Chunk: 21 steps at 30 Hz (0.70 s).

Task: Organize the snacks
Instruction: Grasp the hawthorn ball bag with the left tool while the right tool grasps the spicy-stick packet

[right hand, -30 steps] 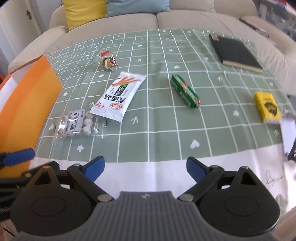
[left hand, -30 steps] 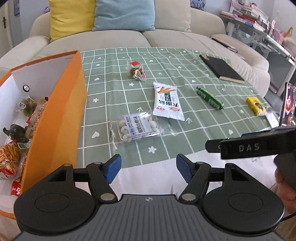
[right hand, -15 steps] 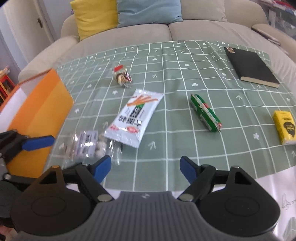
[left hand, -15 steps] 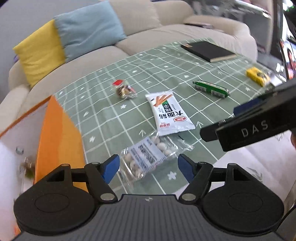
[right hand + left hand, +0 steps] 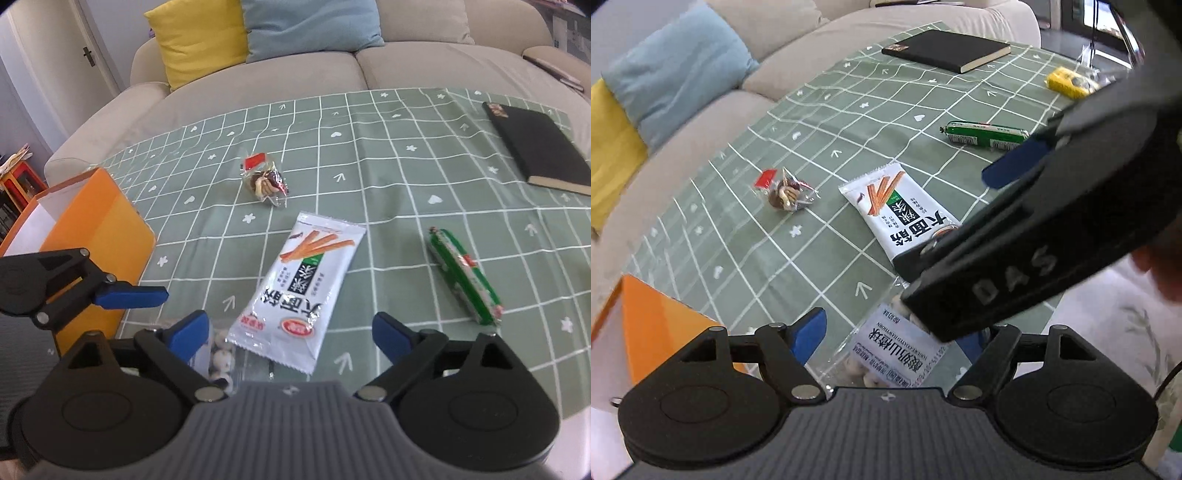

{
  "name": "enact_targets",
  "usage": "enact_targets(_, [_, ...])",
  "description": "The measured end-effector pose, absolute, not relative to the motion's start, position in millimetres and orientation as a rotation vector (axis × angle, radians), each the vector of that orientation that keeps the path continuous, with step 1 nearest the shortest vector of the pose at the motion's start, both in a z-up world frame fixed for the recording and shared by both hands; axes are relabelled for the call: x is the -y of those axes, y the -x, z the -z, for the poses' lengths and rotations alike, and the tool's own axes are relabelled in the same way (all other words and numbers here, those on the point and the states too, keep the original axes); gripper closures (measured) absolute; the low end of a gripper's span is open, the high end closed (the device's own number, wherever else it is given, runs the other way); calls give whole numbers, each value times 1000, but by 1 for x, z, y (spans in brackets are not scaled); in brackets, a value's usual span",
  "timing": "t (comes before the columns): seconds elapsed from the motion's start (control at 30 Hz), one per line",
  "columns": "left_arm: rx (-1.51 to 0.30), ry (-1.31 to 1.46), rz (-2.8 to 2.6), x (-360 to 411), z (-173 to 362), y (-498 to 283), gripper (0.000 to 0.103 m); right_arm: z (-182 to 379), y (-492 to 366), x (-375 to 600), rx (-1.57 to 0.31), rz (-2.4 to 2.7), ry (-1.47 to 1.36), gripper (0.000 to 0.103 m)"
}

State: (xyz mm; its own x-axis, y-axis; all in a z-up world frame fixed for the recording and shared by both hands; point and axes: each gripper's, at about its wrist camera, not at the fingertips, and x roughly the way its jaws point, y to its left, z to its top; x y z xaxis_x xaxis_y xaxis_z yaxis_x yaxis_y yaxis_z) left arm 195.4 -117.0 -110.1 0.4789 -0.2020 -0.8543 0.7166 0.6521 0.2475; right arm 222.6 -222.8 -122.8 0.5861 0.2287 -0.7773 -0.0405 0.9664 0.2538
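Snacks lie loose on the green checked tablecloth [image 5: 369, 155] beside the orange box [image 5: 96, 236]. Your left gripper [image 5: 897, 332] straddles the clear pack of white candy balls [image 5: 886, 350], fingers apart. Your right gripper [image 5: 291, 332], equally spread, frames the white spicy-strip packet [image 5: 299, 288], likely its pick.

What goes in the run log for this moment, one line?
left gripper: open, over clear bag of white balls | right gripper: open, over white snack packet | orange box: left
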Motion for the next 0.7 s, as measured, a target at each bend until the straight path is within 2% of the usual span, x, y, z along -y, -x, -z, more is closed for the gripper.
enact_targets(0.27, [-1026, -472, 658, 107, 116, -222, 10, 142, -241, 209, -970, -149, -152, 12])
enact_targets(0.4, [-1049, -431, 650, 105, 116, -220, 9, 146, -239, 208, -972, -176, -147, 26])
enact_targets(0.43, [-1061, -415, 643, 105, 116, -220, 10, 144, -239, 208, -973, -197, -157, 34])
enact_targets(0.7, [-1128, -346, 651, 96, 116, -212, 10, 141, -237, 211, -1011, -208, -174, 45])
